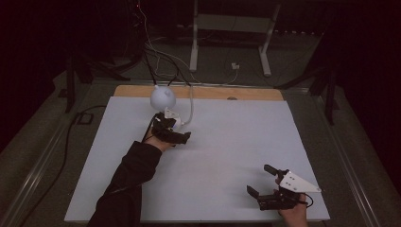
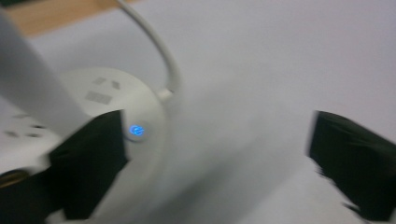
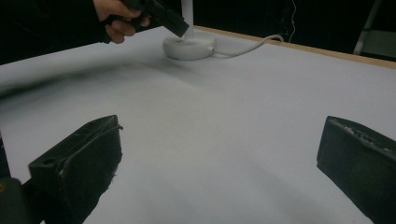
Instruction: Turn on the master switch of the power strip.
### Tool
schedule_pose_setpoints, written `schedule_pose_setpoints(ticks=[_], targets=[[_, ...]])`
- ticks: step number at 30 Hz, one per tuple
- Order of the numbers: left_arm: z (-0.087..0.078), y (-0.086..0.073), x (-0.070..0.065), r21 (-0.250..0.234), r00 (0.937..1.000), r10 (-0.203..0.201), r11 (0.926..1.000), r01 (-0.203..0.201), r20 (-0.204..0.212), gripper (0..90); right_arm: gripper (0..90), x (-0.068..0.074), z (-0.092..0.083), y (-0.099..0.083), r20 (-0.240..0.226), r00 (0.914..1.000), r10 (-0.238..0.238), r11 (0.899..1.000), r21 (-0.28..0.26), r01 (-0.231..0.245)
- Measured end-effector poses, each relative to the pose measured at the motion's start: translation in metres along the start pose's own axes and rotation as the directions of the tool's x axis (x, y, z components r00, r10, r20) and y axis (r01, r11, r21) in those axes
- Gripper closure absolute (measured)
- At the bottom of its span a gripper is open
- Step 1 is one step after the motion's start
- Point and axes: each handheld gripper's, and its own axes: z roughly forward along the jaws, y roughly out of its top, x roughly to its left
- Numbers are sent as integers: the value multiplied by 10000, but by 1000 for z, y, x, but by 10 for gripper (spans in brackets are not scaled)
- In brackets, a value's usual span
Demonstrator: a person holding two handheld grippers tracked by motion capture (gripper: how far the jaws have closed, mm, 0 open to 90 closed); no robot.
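A white lamp stands at the far left of the white sheet, with a round head [image 1: 162,97] and a round base [image 2: 116,107] that carries socket holes. A small blue light [image 2: 136,130] glows on the base's rim. My left gripper [image 2: 215,154] is open, and its left jaw sits right beside the blue light, over the edge of the base; I cannot tell if it touches. In the high view the left gripper [image 1: 176,126] hovers at the base. My right gripper [image 3: 219,154] is open and holds nothing near the front right of the sheet [image 1: 260,179].
A white cable [image 2: 159,51] curves from the base toward the far edge. The white sheet [image 1: 227,142] covers a wooden table [image 1: 250,93]. A metal stand [image 1: 231,28] and loose cables lie on the floor beyond. The middle of the sheet is bare.
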Motion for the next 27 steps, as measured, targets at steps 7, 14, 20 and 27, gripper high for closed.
schedule_pose_setpoints(ticks=[7, 14, 20, 27], targets=[[-6, 0, -2, -265, 9992, 143, 9996, -134, 360, 1, 0, 0, 0, 0, -13, 10000, 3, 10000, -7, -3], [-15, 1, -2, -352, 9949, 477, 9984, -447, 885, 1, 0, 1, 0, 1, -13, 10000, -21, 10000, -6, 21], [-22, -4, -2, -273, 9885, 690, 9975, -659, 1349, 1, 0, 1, 0, 1, -26, 10000, -24, 10000, 8, 24], [-32, -10, -2, -275, 9825, 892, 9959, -858, 1636, 1, 0, 2, 1, 1, -24, 10000, -50, 10000, 22, 50]])
